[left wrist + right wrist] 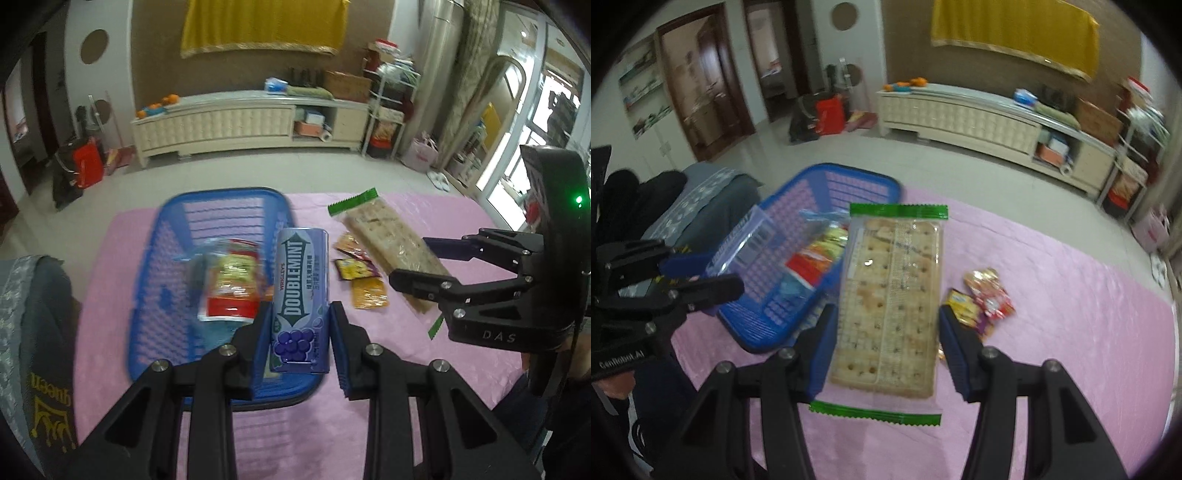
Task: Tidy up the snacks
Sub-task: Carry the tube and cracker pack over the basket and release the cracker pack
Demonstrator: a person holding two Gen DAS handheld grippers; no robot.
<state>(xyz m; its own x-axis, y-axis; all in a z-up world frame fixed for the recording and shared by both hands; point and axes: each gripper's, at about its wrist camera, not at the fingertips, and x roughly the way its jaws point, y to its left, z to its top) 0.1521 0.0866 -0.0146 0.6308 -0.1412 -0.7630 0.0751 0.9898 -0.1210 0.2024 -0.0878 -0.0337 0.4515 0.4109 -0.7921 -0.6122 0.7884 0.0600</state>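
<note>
My left gripper (300,345) is shut on a purple Doublemint gum box (301,299) and holds it over the right part of the blue basket (177,229). A red and yellow snack bag (231,286) lies inside the basket. My right gripper (886,345) is shut on a long clear cracker pack with green ends (890,302), held above the pink cloth; it also shows in the left wrist view (388,236). The basket (864,182) and snack bag (816,258) also show in the right wrist view, with the left gripper's fingers (713,286) over the basket.
Several small snack sachets (358,269) lie on the pink tablecloth (424,362) right of the basket; they also show in the right wrist view (982,299). A grey cushioned chair (701,199) stands at the table's left. A cream cabinet (236,122) is across the floor.
</note>
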